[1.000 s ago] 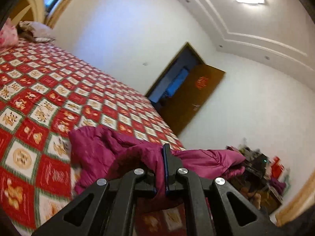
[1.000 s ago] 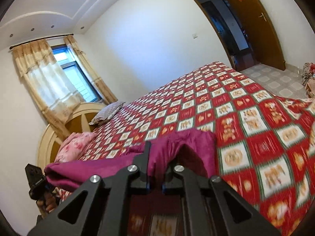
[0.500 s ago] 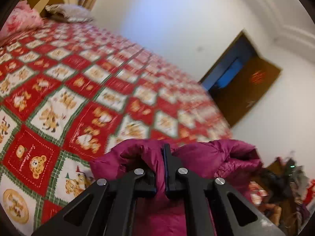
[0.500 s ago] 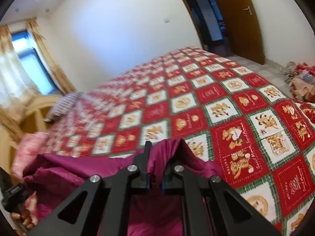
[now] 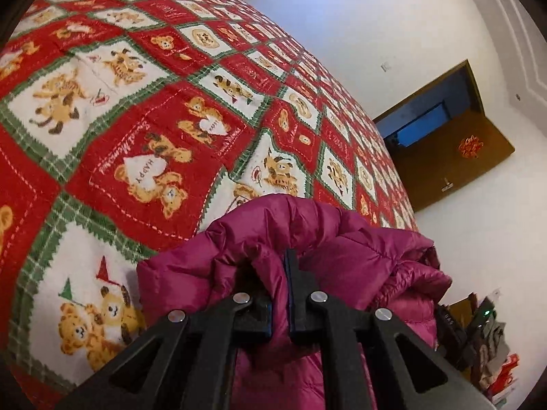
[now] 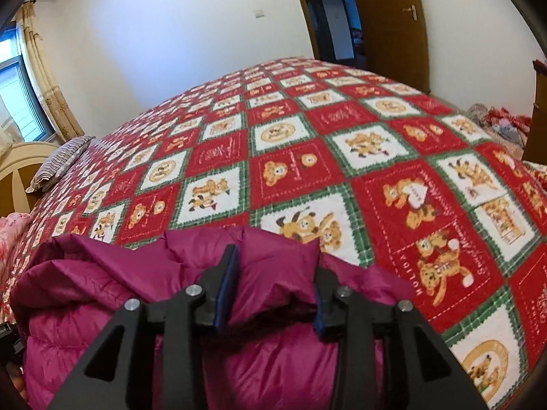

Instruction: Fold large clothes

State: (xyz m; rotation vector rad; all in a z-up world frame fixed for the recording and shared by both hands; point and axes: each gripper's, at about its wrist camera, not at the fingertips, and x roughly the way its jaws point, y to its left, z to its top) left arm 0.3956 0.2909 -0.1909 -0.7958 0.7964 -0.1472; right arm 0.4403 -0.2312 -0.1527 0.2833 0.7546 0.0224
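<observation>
A magenta puffer jacket lies bunched on the red, white and green bear-patterned quilt of a bed. My left gripper is shut on a fold of the jacket, and fabric bulges over its left finger. In the right wrist view the jacket spreads to the left over the quilt. My right gripper has its jaws opening. They stand apart with a puffy fold of the jacket loose between them.
A brown door stands open by a dark doorway beyond the bed. A striped pillow, a wooden headboard and a curtained window are at the left. Cluttered belongings sit on the floor at the right.
Both grippers have come down toward the quilt with the jacket, which now rests bunched on the bed. The right jaws, shut before, have spread apart. The left stays shut on the fabric.
</observation>
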